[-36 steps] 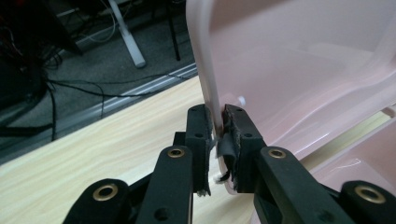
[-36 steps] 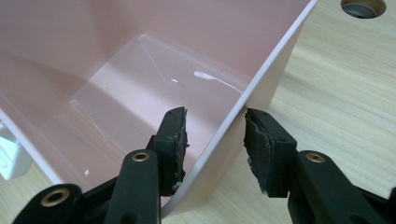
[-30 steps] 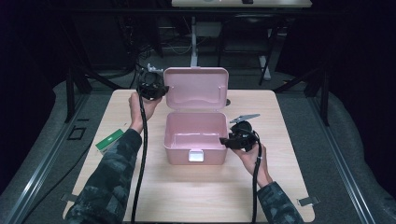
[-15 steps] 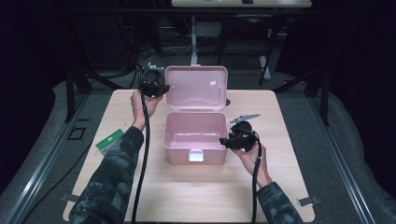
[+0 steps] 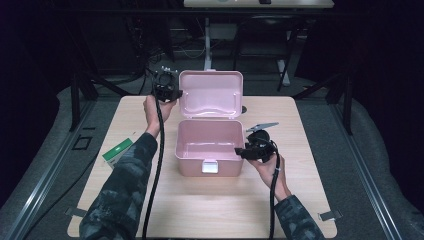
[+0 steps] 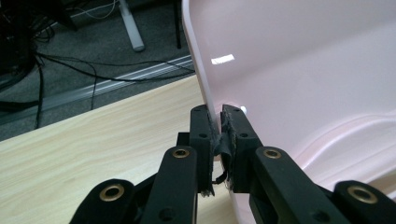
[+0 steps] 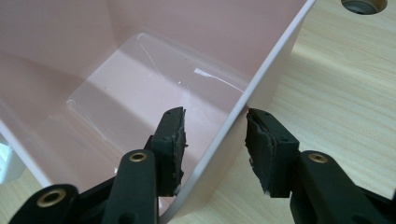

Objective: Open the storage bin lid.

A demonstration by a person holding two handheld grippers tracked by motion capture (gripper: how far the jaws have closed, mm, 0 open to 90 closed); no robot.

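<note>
A pink plastic box point(image 5: 192, 162) stands open in the middle of the table, its lid point(image 5: 210, 92) raised at the back. My left gripper point(image 5: 172, 95) is at the lid's left edge. In the left gripper view that gripper point(image 6: 215, 116) is shut on the lid's point(image 6: 303, 70) thin rim. My right gripper point(image 5: 242, 150) sits at the box's right wall. In the right gripper view it point(image 7: 215, 114) is open astride that wall point(image 7: 233, 121), one pad inside the empty box and one outside, with a gap showing on the inner side.
A small green and white carton point(image 5: 117, 151) lies near the wooden table's point(image 5: 200, 210) left edge. A white latch point(image 5: 209, 166) sits on the box's front. A round cable hole point(image 5: 243, 109) is in the table behind the box. Dark floor and cables surround the table.
My left gripper has shifted slightly to the right with the lid's edge in it, and the lid stands a little taller. The right gripper has stayed put.
</note>
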